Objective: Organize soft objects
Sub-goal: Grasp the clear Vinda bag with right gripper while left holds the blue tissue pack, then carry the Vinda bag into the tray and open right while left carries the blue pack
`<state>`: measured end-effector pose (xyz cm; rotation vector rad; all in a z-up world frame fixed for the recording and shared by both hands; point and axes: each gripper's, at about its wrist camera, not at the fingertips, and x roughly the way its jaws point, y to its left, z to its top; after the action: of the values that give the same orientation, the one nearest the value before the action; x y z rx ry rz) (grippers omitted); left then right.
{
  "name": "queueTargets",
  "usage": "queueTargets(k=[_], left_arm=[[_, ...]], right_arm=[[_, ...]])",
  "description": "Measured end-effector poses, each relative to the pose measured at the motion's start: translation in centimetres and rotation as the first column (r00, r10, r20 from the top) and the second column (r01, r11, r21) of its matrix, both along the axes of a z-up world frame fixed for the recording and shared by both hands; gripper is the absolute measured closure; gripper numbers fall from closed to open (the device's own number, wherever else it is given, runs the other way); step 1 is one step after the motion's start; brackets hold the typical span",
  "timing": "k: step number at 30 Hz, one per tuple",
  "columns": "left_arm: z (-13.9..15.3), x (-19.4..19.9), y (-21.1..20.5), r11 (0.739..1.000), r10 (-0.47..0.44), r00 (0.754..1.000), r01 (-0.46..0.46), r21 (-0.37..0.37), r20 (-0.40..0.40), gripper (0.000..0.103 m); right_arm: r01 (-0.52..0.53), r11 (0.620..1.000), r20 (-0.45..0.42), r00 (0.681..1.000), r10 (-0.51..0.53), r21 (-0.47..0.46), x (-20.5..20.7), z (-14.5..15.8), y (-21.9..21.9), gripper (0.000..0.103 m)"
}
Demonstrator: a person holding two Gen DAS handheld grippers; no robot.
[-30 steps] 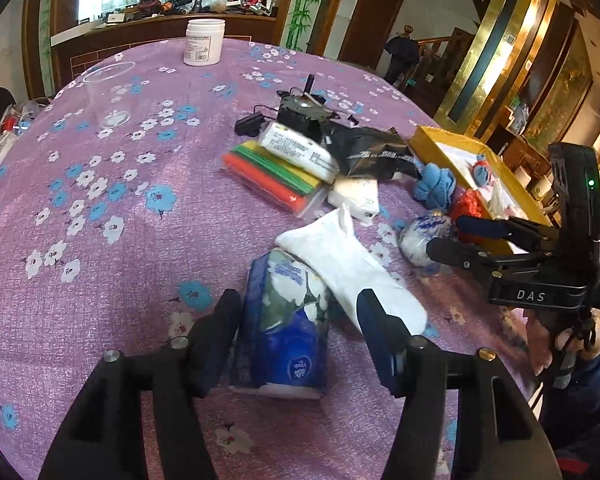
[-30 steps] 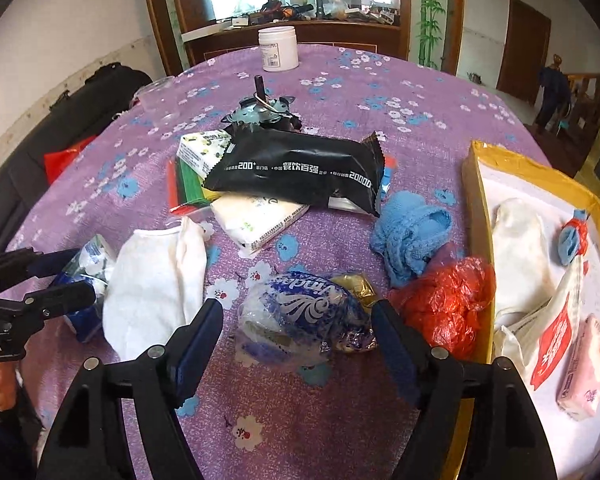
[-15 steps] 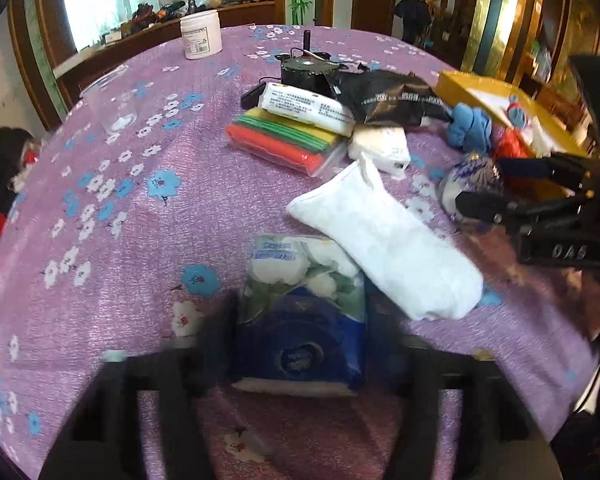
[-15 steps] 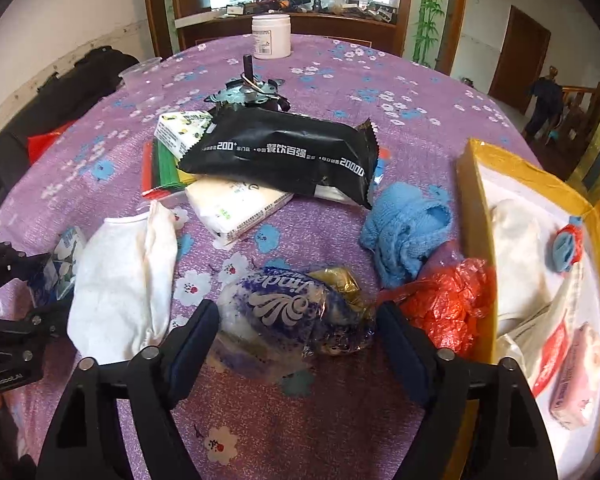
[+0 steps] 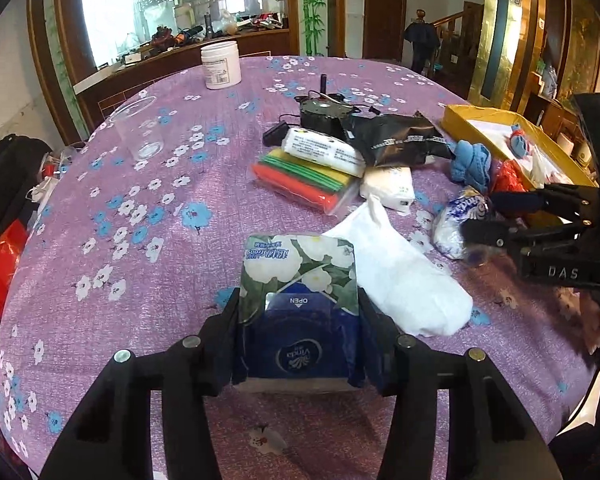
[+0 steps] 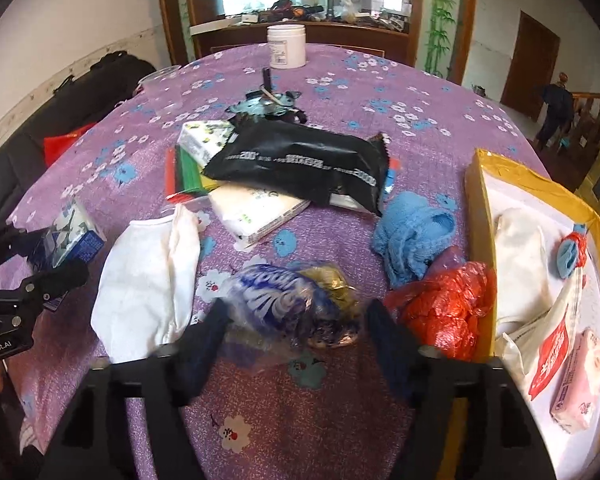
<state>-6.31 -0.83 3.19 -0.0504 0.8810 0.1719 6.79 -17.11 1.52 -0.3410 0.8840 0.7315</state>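
Note:
My left gripper (image 5: 298, 320) is shut on a blue floral tissue pack (image 5: 298, 280), which also shows in the right wrist view (image 6: 74, 234). A white cloth (image 5: 400, 276) lies just right of it. My right gripper (image 6: 296, 324) is open, its fingers either side of a blue-and-white plastic bag (image 6: 288, 300) on the purple tablecloth. That bag (image 5: 456, 224) and the right gripper (image 5: 486, 216) show in the left wrist view. A yellow box (image 6: 480, 232) at right holds several soft items.
A blue knit cloth (image 6: 412, 236), a red plastic bag (image 6: 448, 304), a black pouch (image 6: 300, 160), a white tissue pack (image 6: 256, 212), coloured strips (image 5: 300, 182), a motor part (image 5: 324, 108), a clear cup (image 5: 138, 128) and a white jar (image 5: 221, 65) lie on the table.
My left gripper has closed on the tissue pack and squared up to it. My right gripper has moved forward, so its fingers now flank the blue-and-white bag.

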Motion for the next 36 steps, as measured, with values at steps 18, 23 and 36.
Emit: queueTargets(k=[18,23,36], left_arm=[[1.3,-0.1,-1.3,1.000,-0.026,0.999,0.026,-0.015,0.047,0.052],[2.2,0.5,-2.3,0.998,-0.053,0.996,0.055,-0.016,0.068,0.052],[4.5,4.2,-8.4,0.978,-0.193,0.974,0.201,-0.057,0.116,0.052]], right_arm=[[0.024,0.998,0.013,1.000,-0.025,0.061,-0.2,0.7,-0.7,0.017],[0.036,0.992,0.020,0.999,-0.039,0.120,-0.5,2.3,-2.0,0.017],[0.171,0.956,0.018,0.983,-0.181,0.238,1.3,5.0,-8.7,0.017]])
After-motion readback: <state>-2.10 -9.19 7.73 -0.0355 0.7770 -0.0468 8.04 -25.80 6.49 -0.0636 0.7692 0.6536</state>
